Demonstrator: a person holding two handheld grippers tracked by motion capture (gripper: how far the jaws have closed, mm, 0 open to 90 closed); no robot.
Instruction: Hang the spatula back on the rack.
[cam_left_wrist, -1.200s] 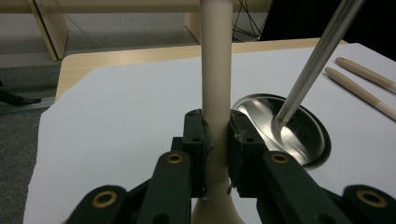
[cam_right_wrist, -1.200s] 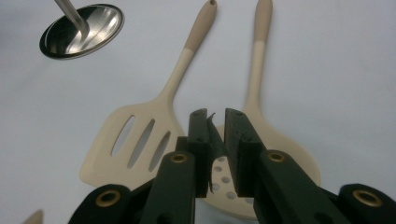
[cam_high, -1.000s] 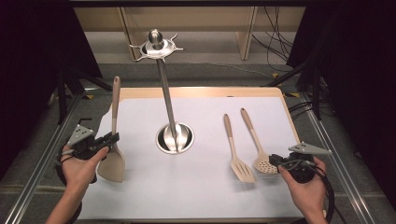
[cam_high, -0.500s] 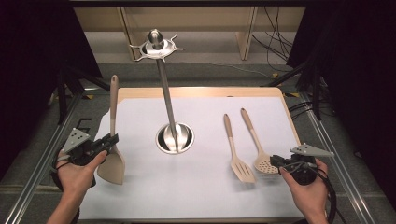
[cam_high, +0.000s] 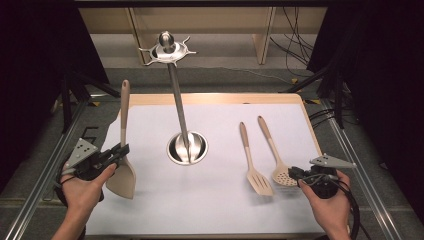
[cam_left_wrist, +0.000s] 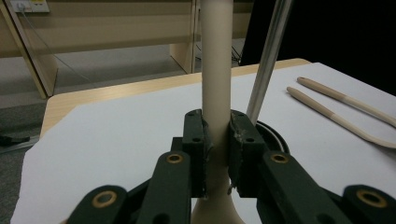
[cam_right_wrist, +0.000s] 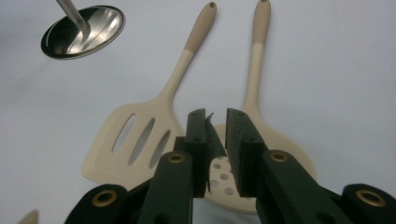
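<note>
My left gripper (cam_high: 117, 152) is shut on the neck of a beige solid spatula (cam_high: 122, 175) at the sheet's left edge. Its handle (cam_left_wrist: 217, 70) rises between the jaws, and its blade hangs low over the sheet. A steel utensil stand (cam_high: 187, 147) with a hooked top (cam_high: 167, 50) stands mid-table. A slotted spatula (cam_high: 259, 182) and a perforated skimmer (cam_high: 282, 175) lie flat at the right. My right gripper (cam_high: 296, 175) hovers at the skimmer's bowl (cam_right_wrist: 219, 175). Its jaws stand a narrow gap apart with nothing held.
A white sheet (cam_high: 210, 210) covers a wooden tabletop (cam_high: 215, 98). Metal rails (cam_high: 45, 165) run along both table sides. The stand's pole (cam_left_wrist: 268, 60) leans close behind the held handle. Cables trail on the floor at the back right (cam_high: 300, 55).
The left hand has drifted slightly toward the person with the spatula still held. The right gripper has barely moved.
</note>
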